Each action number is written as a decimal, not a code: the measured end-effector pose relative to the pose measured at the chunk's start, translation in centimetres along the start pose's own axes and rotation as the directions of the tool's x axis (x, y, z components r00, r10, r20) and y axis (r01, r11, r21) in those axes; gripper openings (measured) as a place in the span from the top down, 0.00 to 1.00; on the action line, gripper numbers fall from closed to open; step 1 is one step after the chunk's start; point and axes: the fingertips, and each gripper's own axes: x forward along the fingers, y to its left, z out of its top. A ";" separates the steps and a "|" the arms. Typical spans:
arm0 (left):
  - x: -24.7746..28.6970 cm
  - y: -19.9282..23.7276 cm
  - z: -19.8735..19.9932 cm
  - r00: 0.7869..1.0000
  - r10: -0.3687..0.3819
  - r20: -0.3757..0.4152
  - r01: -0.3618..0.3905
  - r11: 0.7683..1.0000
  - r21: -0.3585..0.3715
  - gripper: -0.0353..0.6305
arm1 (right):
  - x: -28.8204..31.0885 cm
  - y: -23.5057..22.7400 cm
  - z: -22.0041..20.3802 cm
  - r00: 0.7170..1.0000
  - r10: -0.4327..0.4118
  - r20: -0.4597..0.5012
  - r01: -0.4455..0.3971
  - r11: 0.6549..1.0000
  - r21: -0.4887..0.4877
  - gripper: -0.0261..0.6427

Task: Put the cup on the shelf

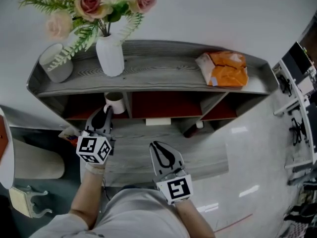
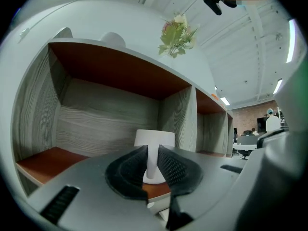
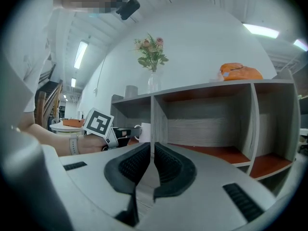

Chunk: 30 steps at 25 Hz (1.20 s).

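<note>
A white cup (image 1: 115,103) stands on the red floor of the shelf's (image 1: 163,66) left compartment, close to the divider. My left gripper (image 1: 106,112) reaches into that compartment, shut on the cup's handle. In the left gripper view the handle (image 2: 152,165) runs upright between the dark pads, with the cup's body (image 2: 154,137) just beyond them. My right gripper (image 1: 159,147) hovers over the grey board in front of the shelf, shut with nothing in it. The right gripper view shows its pads (image 3: 152,150) nearly touching, with the cup (image 3: 144,131) off to the left.
On the shelf's top stand a white vase of pink flowers (image 1: 110,53), a grey pot (image 1: 56,63) and an orange bag (image 1: 224,68). A dark bottle-like thing (image 1: 190,129) lies by the middle compartment. A pale chair (image 1: 29,157) is at the left.
</note>
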 end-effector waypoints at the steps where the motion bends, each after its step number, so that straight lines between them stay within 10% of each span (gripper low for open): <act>1: 0.2 0.0 -0.2 1.000 0.001 -0.008 -0.001 1.000 0.001 0.88 | 0.0 0.1 0.0 1.000 0.002 -0.001 -0.002 1.000 -0.001 0.91; 18: -0.4 1.3 -0.6 0.997 0.050 -0.065 -0.051 0.999 -0.009 0.73 | 0.0 0.0 -0.1 0.999 0.043 0.014 -0.043 0.999 0.032 0.91; 30: -9.9 2.0 -0.4 0.978 0.202 -0.055 -0.204 0.979 -0.027 0.73 | 1.1 3.8 0.3 0.965 0.259 0.050 -0.262 0.963 0.066 0.91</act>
